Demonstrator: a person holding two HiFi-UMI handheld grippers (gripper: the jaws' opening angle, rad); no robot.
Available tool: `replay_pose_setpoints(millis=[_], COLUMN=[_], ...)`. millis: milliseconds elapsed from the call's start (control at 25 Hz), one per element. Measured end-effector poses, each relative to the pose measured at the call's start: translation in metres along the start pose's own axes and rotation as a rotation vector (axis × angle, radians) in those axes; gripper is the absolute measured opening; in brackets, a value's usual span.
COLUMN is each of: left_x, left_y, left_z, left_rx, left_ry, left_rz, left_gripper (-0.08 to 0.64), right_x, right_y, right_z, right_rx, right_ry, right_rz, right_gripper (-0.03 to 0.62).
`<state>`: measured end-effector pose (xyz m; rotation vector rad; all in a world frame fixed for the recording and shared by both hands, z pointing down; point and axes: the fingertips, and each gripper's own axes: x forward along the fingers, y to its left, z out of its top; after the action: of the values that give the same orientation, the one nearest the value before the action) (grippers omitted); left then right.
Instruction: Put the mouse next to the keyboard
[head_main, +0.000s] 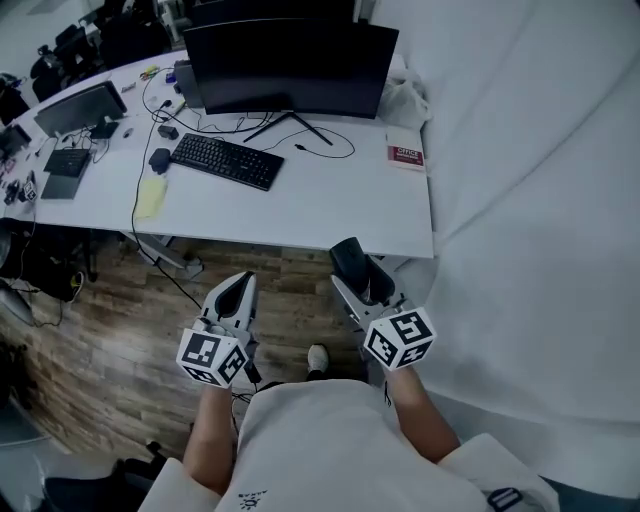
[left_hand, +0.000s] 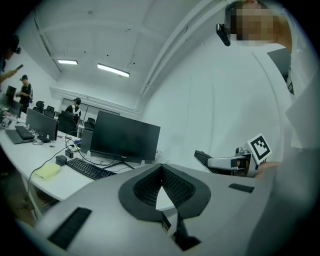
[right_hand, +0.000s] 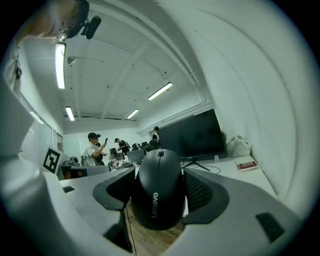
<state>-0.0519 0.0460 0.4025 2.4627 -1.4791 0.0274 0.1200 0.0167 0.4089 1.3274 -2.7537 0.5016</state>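
- a white wall (head_main: 520, 200) fills the right side of the head view, running past the desk's right end.
- a wooden floor (head_main: 110, 320) lies under the desk and below both tools.
- the long white desk (head_main: 300, 205) stretches away to the left, where it carries a second screen (head_main: 80, 108) and more clutter.
- a wide dark monitor (head_main: 290, 65) stands at the back of the desk on a splayed stand, switched off.
- a black keyboard (head_main: 227, 160) lies in front of the monitor, towards its left half, set at a slant, with a cable looping off behind it.
- the right tool (head_main: 362, 285) is held in front of the desk's near edge, its jaws spread wide and pressed on either side of the mouse.
- the left tool (head_main: 240, 285) is held beside it over the floor, its jaws closed tip to tip with nothing between them.
- the mouse (right_hand: 159, 192) is black with "lenovo" printed on its back; it sits upright in the right tool, off the desk and well apart from the keyboard.
- a yellow pad (head_main: 151, 195) lies on the desk left of the keyboard, near the front edge.
- a red book (head_main: 406, 155) lies at the desk's right end, beside the wall.
- a small dark object (head_main: 160, 158) sits just left of the keyboard; what it is cannot be told.
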Motion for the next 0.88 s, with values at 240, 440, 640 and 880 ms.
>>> replay_pose_setpoints(millis=[240, 440, 640, 880], left_x=[0.026, 0.041, 0.058, 0.084], left_y=[0.006, 0.011, 0.024, 0.052], left_z=[-0.001, -0.003, -0.003, 0.004], left_rx=[0.013, 0.012, 0.01, 0.026], left_ry=[0.017, 0.035, 0.043, 0.052], left_rz=[0.031, 0.023, 0.006, -0.047], left_gripper=[0.005, 0.005, 0.005, 0.005], right_x=[0.017, 0.027, 0.042, 0.079], right_y=[-0.023, -0.03, -0.036, -0.043], right_z=[-0.001, -0.003, -0.011, -0.006], right_rx=[0.023, 0.033, 0.044, 0.051], right_ry=[0.0, 0.006, 0.028, 0.022], right_rz=[0.021, 0.022, 0.007, -0.031], right_gripper=[0.31, 0.31, 0.31, 0.31])
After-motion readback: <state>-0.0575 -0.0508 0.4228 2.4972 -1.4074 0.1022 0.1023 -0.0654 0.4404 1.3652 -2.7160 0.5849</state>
